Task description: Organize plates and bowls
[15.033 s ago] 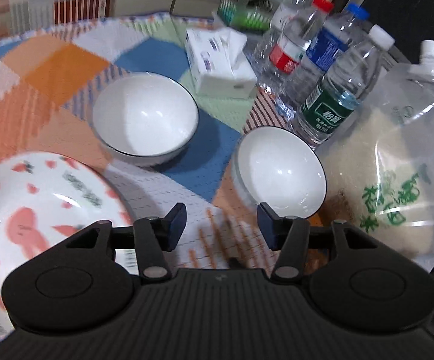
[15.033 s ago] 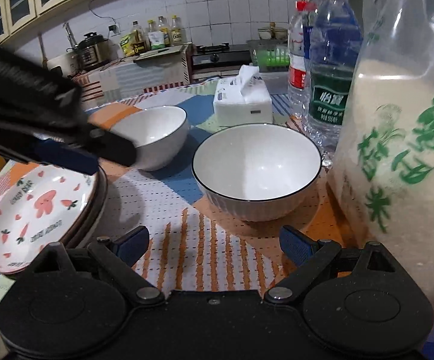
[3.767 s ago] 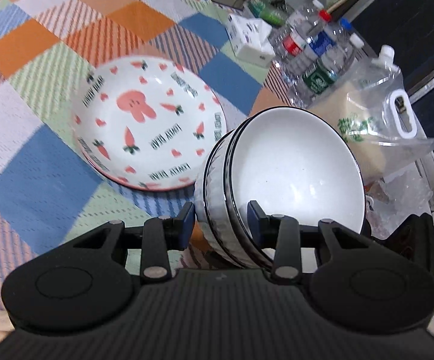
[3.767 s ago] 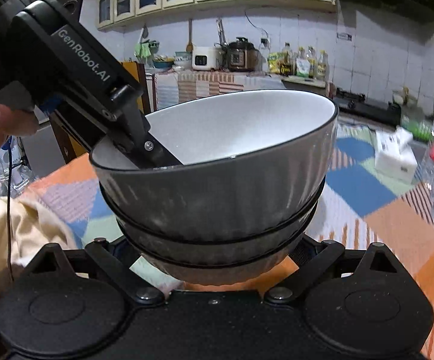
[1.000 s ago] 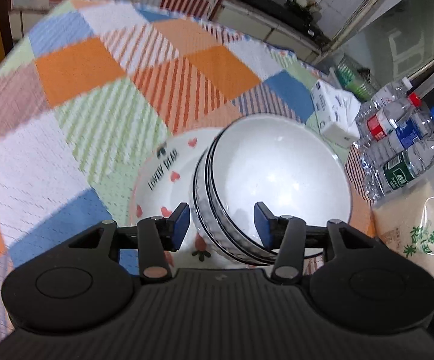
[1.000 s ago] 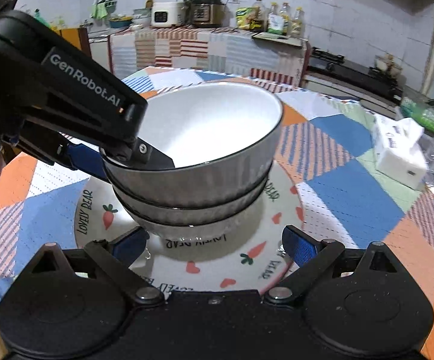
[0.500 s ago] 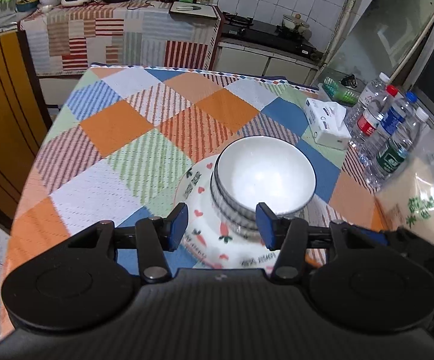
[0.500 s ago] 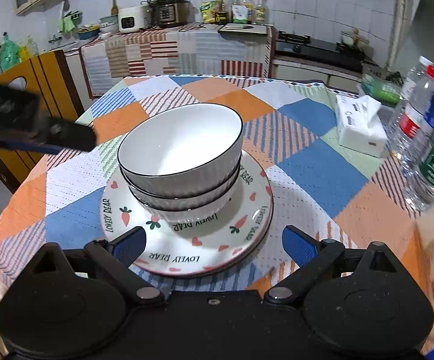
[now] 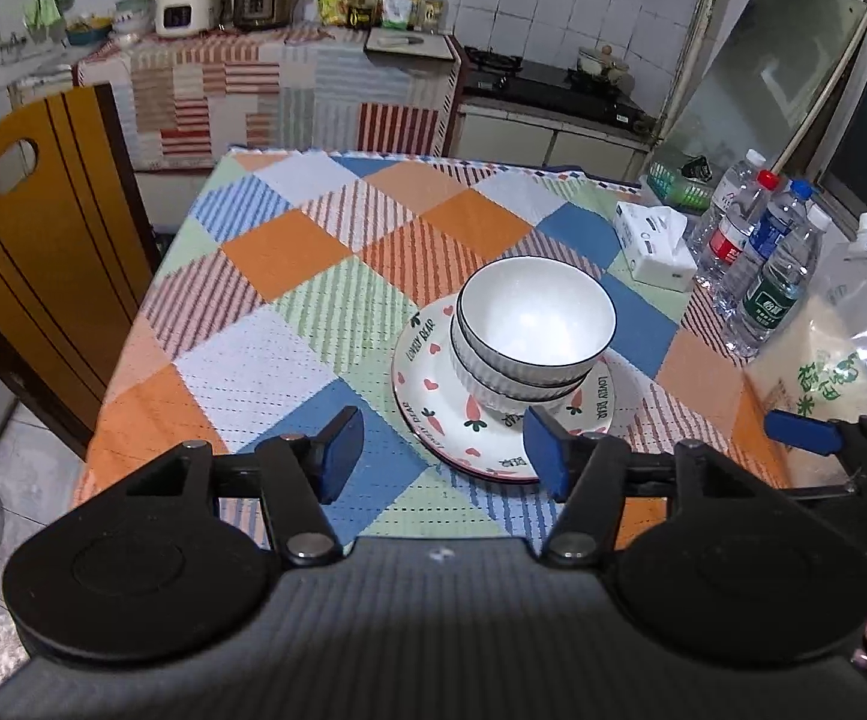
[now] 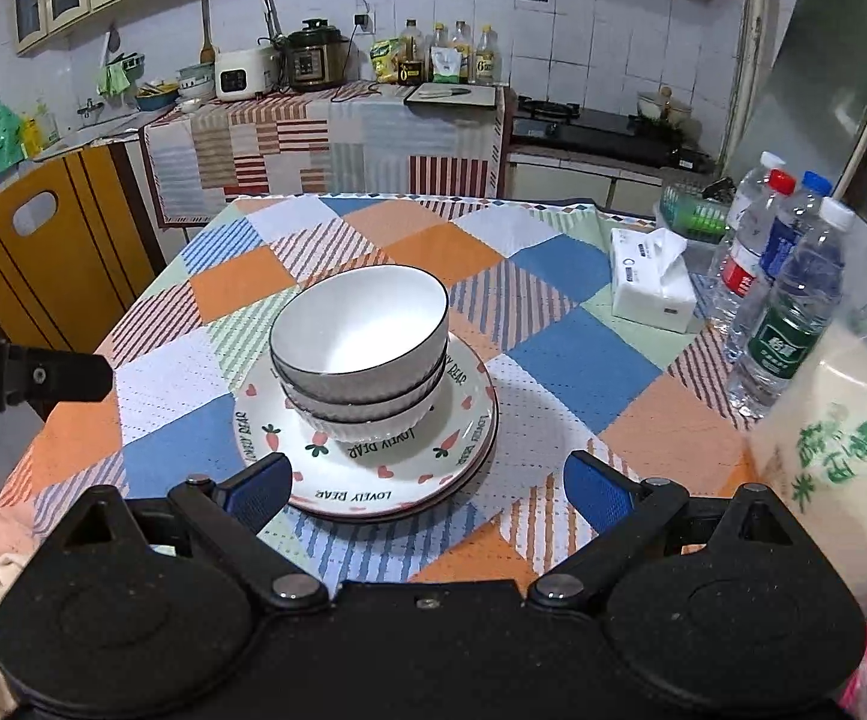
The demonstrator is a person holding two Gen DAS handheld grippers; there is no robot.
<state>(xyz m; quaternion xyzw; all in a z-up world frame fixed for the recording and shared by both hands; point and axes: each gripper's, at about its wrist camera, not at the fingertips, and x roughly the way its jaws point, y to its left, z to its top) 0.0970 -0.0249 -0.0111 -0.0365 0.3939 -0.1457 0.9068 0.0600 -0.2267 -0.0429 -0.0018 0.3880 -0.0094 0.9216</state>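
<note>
Two white bowls (image 9: 534,330) with dark rims are nested and stand on a carrot-and-heart patterned plate (image 9: 427,402) in the middle of the checked tablecloth. The right wrist view shows the same bowls (image 10: 361,348) on the plate (image 10: 367,480), which tops a small stack of plates. My left gripper (image 9: 442,450) hangs above the table's near edge, well back from the stack, its jaws opening with nothing between them. My right gripper (image 10: 427,489) is open and empty too, held back over the near edge. The right gripper's blue finger (image 9: 799,429) shows at right in the left wrist view.
A tissue box (image 10: 652,288), three water bottles (image 10: 787,294) and a clear bag of rice (image 10: 841,456) crowd the table's right side. A yellow wooden chair (image 9: 31,252) stands at the left. A kitchen counter (image 10: 325,138) with appliances lies beyond.
Both grippers have pulled back and up from the bowls, which stay nested on the plate. The left jaws, around the bowls' rim a second ago, have let go and widened.
</note>
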